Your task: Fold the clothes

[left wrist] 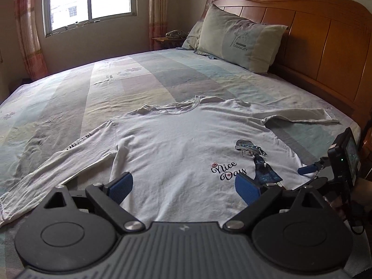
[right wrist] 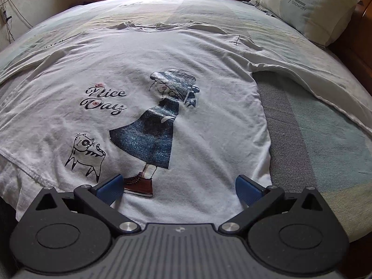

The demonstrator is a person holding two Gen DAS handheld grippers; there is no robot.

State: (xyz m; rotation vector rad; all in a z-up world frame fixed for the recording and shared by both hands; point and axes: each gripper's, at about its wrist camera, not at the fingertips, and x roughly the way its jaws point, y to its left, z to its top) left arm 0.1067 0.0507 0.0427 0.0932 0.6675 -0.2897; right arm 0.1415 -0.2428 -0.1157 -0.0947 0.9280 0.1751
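Note:
A white long-sleeved shirt [left wrist: 174, 144] lies face up and spread flat on the bed, with a "Nice Day" print and a girl in a blue dress [right wrist: 151, 132]. Its left sleeve [left wrist: 58, 162] stretches out to the left and its right sleeve [right wrist: 313, 79] to the right. My left gripper [left wrist: 183, 181] hovers open above the lower part of the shirt, with nothing between its pads. My right gripper [right wrist: 179, 182] is open over the hem beside the printed red shoe and holds nothing. One of its blue fingers [left wrist: 307, 169] shows at the right edge of the left wrist view.
The striped bedsheet [left wrist: 116, 88] covers a wide bed. A pillow [left wrist: 241, 44] leans on the wooden headboard [left wrist: 325, 34] at the far right. Behind the bed are a window [left wrist: 90, 0] with curtains and a small nightstand [left wrist: 167, 38].

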